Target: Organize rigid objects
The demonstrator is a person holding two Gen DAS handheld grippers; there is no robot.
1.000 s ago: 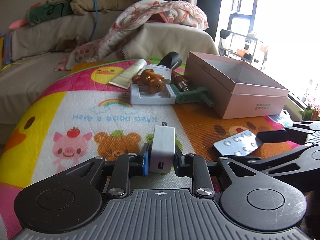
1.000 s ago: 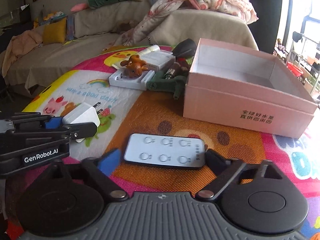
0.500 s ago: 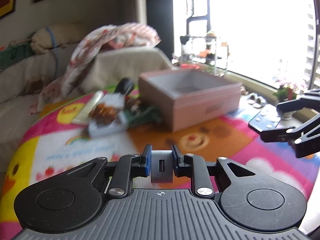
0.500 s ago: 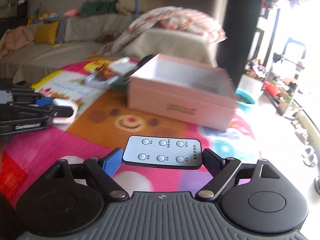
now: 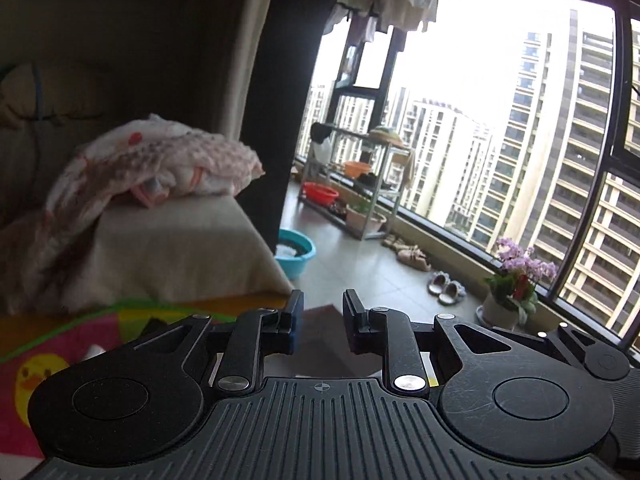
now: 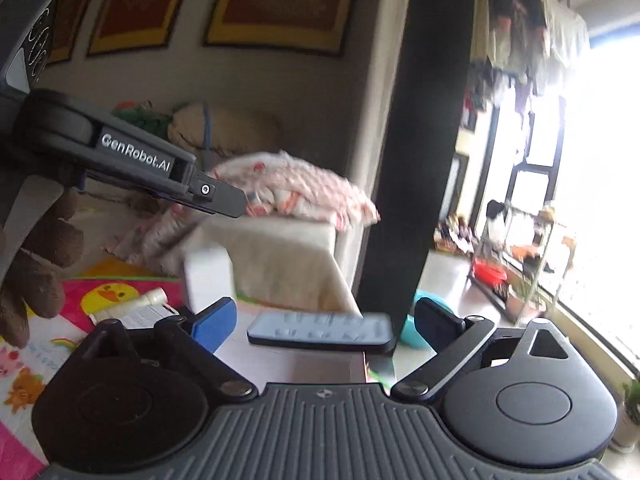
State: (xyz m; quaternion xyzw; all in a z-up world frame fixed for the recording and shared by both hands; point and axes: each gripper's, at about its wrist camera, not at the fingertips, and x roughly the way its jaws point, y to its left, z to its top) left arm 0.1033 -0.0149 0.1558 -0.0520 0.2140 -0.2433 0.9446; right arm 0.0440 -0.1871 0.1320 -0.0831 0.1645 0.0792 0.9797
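My left gripper [image 5: 322, 322] is open and empty, held high over the pink box [image 5: 320, 350], of which only a dim patch shows between the fingers. In the right wrist view the white charger [image 6: 209, 278] is blurred in mid-air below the left gripper's finger [image 6: 218, 196]. My right gripper [image 6: 322, 322] is open; the grey remote [image 6: 322, 330] sits loose and blurred between its spread fingers, above the pink box [image 6: 296, 360].
The cartoon play mat [image 6: 44, 344] lies at lower left with a white tube [image 6: 150, 298] and a paper box on it. A sofa with a pink blanket [image 5: 152, 164] stands behind. A teal basin [image 5: 294, 254] and a flower pot [image 5: 516, 292] sit by the window.
Both grippers rose and tilted up over the pink box. The left gripper opened and let go of the charger. The right gripper opened and the remote came loose.
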